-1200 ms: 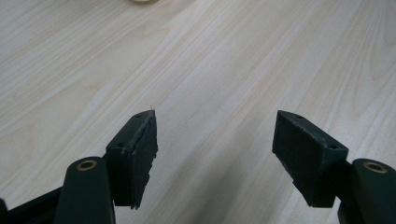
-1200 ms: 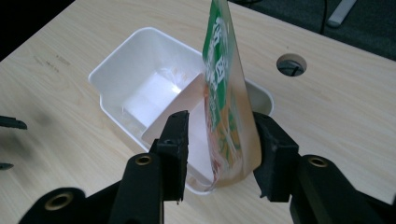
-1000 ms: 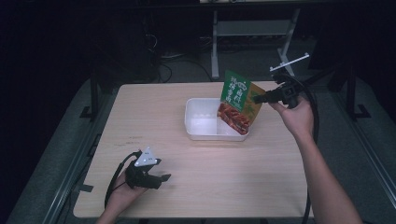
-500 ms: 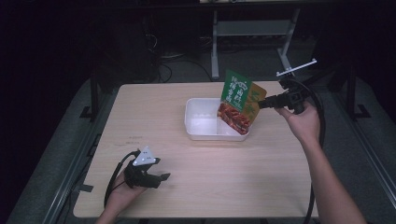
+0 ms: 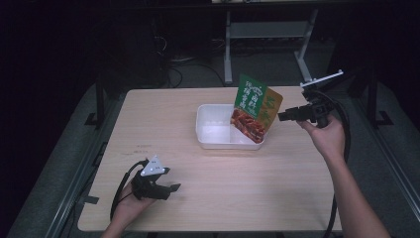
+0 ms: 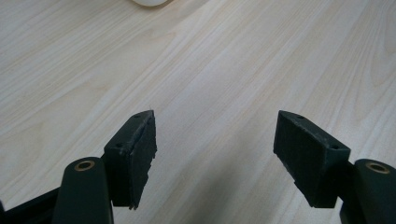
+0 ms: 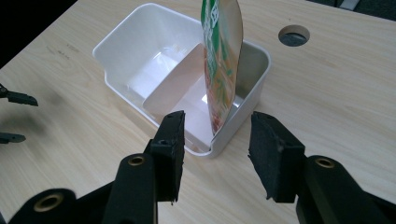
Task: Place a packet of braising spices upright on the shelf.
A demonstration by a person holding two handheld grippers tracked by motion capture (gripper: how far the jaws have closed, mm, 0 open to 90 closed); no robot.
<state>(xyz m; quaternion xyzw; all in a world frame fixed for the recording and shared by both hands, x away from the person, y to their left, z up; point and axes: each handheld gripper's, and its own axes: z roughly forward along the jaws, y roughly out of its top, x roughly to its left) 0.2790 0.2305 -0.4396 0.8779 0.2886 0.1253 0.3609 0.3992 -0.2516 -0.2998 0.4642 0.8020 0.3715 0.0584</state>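
Pouch (image 5: 256, 107) upright in bin (image 5: 214, 136) | right gripper (image 7: 217, 154) fingers spread, empty | left gripper (image 6: 215, 154) fingers spread | risk: unsupported pouch may topple.

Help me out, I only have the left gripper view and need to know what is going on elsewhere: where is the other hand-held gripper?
Observer: The right hand-held gripper is held above the table's far right side, jaws open, just right of a green and orange snack pouch.
Operator: Is it gripping the pouch?
Observer: No. In the right gripper view the pouch stands beyond the jaws, not between them.
Operator: What holds the pouch up?
Observer: It stands on edge in a white bin, leaning against the bin's right end.
Operator: Anything else in the bin?
Observer: A white divider splits it; the left compartment looks empty.
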